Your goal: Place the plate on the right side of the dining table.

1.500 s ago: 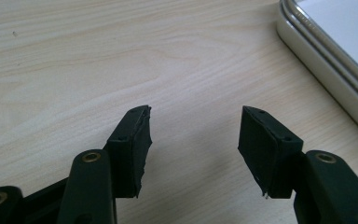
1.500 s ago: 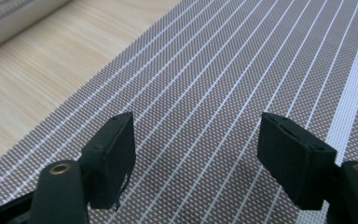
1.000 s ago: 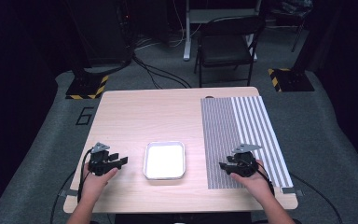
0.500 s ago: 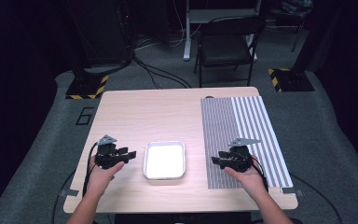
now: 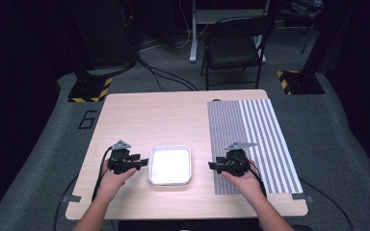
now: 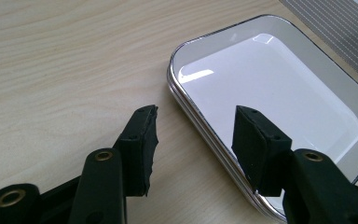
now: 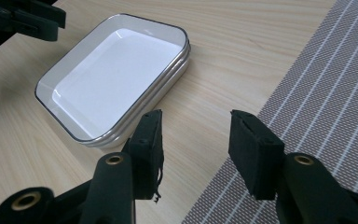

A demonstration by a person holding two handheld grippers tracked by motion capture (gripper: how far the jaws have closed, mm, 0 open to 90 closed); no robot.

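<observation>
Since the frame 0.5 s earlier, both my grippers have closed in on the white tray (image 5: 169, 165) from its 2 sides. The left gripper (image 6: 193, 135) stands with its jaws wide apart and empty, straddling the tray's near rim: 1 pad (image 6: 142, 140) over bare wood, the other (image 6: 254, 144) above the tray's floor. The right gripper (image 7: 196, 149) is likewise spread wide and holds nothing, 1 pad just beside the tray's corner, the other above the edge of the striped mat (image 7: 326, 88). The tray lies flat on the wooden table (image 5: 164, 120), between my hands, left of the mat. It appears to be 2 shallow trays nested; I judge them rigid, glossy and slippery, fairly light, and liable to chip. The raised rim along a long side is the best purchase. In the high view my forearms enter from the near edge, hands low over the table, each gripper pointing inward at the tray.
</observation>
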